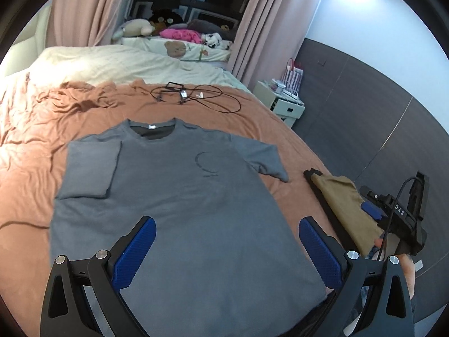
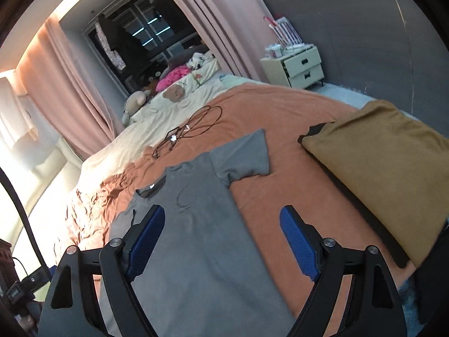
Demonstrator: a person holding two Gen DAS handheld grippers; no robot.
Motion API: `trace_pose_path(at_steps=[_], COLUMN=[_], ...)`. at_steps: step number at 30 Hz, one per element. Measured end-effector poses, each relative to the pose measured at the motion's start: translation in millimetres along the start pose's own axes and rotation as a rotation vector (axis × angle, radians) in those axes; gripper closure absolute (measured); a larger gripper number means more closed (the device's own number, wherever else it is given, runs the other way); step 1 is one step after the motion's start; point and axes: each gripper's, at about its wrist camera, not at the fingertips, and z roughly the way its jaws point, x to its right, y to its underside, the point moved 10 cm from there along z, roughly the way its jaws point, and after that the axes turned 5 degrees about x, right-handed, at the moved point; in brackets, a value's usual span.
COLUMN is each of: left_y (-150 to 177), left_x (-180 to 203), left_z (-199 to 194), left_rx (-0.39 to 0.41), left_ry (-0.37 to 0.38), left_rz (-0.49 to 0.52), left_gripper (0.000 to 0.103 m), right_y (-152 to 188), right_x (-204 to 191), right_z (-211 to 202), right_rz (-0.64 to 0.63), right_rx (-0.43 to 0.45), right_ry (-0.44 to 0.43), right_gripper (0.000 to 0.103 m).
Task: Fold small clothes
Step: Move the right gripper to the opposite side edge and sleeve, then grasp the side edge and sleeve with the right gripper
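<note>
Both wrist views over shirt (image 1: 179, 196)

Home bedroom, large bed (image 1: 266, 106) with orange sheet, pink curtains (image 1: 247, 28) upper centre, soft toys (image 1: 136, 26) behind, white bedside drawers (image 2: 301, 66) upper right

Grey T-shirt (image 1: 179, 196) lies flat (one sleeve folded).

Left gripper (image 1: 227, 248) and right gripper (image 2: 221, 237) both spread wide (blue pads apart), nothing between them.
</note>
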Motion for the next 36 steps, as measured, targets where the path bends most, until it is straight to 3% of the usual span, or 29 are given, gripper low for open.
trace_pose_path(at_steps=[3,10,16,21,24,31,36], left_y=[-8,-19,-26,-29,-30,-27,-26], left_x=[1,13,21,25,26,29,35], left_z=[22,80,126,165,188,242,275], left_rx=[-0.015,-0.072,-0.116,-0.153,-0.176,-0.223,-0.249], left_ry=[0.013,0.025,0.037,0.029,0.033,0.035,0.047], left_rz=[-0.002,0.017,0.030,0.048,0.039,0.030,0.041], left_gripper=[0.003,0.019,0.033,0.044,0.052,0.074,0.079], right_y=[-3,-10,-14,-19,-19,-23,-23], right_x=[5,23,43,62,68,86,92], right_z=[21,69,117,147,167,202,213], right_rz=[0.002,0.070,0.179,0.255,0.275,0.310,0.348], right_rx=[-0.002,-0.034,-0.094,-0.122,-0.157,-0.212,-0.237], right_ry=[0.009,-0.023,-0.072,-0.073,-0.071,-0.062,-0.054], right_gripper=[0.020,0.021,0.049,0.051,0.060,0.060,0.060])
